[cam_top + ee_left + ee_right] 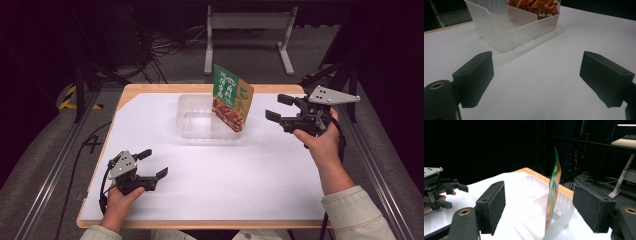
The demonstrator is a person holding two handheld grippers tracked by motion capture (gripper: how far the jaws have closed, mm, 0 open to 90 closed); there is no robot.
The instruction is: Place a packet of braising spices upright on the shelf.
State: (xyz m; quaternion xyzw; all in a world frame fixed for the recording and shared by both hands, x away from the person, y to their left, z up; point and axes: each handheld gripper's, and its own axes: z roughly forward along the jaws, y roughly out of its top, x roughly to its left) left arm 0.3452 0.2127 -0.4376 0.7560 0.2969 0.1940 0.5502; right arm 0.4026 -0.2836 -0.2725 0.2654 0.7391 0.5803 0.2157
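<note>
1. Item location: the snack packet point(232, 98) stands on edge in the right compartment of the clear plastic tray point(186, 120), leaning against the tray's right wall. The tray sits at the far middle of the white bench point(225, 175).
2. Right gripper point(278, 107): jaws stand wide apart with nothing between the pads. It hangs just to the right of the packet, apart from it. In the right gripper view the packet's thin edge point(552, 195) lies between the jaw lines but farther off.
3. Left gripper point(153, 163): jaws spread wide and empty, low over the near left of the bench, well apart from the tray.
4. Judged step: releasing the packet into the tray and clearing the right gripper.
5. To do it well, draw the right gripper away sideways and level, keeping both pads off the packet's upper edge; a brush there would likely tip it out of its lean.
6. Keep the jaws wide until clear of the tray wall.
7. Hold the left gripper ready to steady the tray's near rim point(506, 47) if the tray slides.
</note>
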